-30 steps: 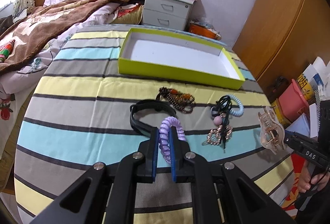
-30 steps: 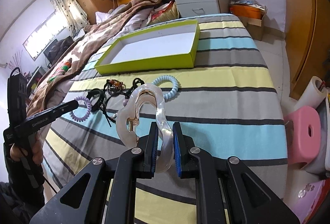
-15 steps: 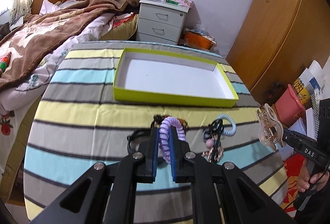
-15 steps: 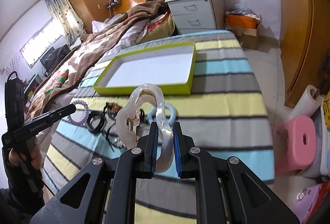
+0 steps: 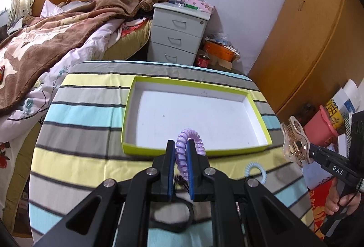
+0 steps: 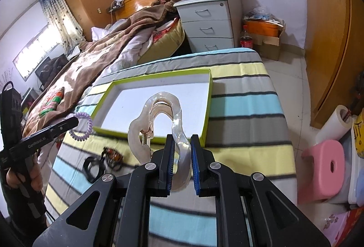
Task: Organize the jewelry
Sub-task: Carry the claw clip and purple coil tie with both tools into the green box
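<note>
**Both grippers loaded at the near edge of the tray**

My left gripper [image 5: 181, 151] is clamped on the lilac spiral coil hair tie [image 5: 187, 144]; the blue-padded fingers are nearly together, with one side of the coil pinched between them and its loop arching up over the tips. It hangs in the air just in front of the near wall of the shallow lime-green cardboard tray with a white floor [image 5: 261, 119], which sits on the striped yellow, blue and grey tablecloth [image 5: 82, 115].

My right gripper [image 6: 181, 147] grips the translucent pinkish-beige plastic claw hair clip [image 6: 159, 115]; its fingers stand a little further apart, closed on one curved handle of the clip, while the other handle and the metal spring stick out to the left. The clip is held up over the near right part of the tray, not touching it.

On the cloth in front of the tray lie the pale blue spiral hair tie [image 5: 255, 171], the black band [image 6: 92, 166] and, just beside it, a dark beaded bracelet with orange pieces [image 6: 112, 155]. None of these touches either gripper
</note>
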The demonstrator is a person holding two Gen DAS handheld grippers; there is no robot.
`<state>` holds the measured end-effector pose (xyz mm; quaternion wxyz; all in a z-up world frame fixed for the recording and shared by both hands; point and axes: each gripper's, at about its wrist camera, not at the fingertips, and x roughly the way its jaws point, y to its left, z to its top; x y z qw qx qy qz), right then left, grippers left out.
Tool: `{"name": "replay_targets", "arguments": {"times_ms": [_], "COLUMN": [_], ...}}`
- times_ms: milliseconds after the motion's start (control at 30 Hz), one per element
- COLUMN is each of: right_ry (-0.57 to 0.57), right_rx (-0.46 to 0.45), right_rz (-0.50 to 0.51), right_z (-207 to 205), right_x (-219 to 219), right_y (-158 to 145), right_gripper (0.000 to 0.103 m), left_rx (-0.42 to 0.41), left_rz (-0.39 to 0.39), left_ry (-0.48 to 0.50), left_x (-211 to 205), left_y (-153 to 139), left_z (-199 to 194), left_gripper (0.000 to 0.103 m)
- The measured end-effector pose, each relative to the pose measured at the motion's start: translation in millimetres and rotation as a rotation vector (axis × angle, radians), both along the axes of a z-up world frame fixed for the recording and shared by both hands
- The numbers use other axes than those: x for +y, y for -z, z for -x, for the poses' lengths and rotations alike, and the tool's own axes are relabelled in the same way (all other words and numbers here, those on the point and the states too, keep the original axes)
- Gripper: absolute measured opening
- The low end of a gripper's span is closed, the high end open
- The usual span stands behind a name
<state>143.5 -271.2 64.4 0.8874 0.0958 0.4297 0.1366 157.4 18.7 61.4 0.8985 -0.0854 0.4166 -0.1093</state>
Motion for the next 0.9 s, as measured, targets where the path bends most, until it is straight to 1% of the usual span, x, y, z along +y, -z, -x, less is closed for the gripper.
{"name": "replay_targets", "arguments": {"times_ms": [133,267,533,900], "right_ry": [0.013,0.022,0.049,0.068], "right_rx": [0.011,0.019,0.053,0.072], "right_rz": [-0.002,0.02,0.052,0.087], "right_z": [-23.1,-42.3,-82.0,-104.5], "right_x": [3.7,9.3,17.3,22.8], "right_y": [3.0,7.0,23.6,37.4], "right_gripper": [0.014,0.014,0.014,0.014], "left_rx": [0.009,0.017,0.062,0.103], "left_rz": [0.013,0.012,0.014,0.015], "left_ry": [-0.007,-0.008,-0.02,-0.035], "left_x": [2.5,3.1,8.0,7.4], "left_y": [4.0,9.4,27.8,47.8], "left_z": [-23.1,-41.8,-80.4,-106.3], "left_gripper": [0.01,0.01,0.01,0.011]}}
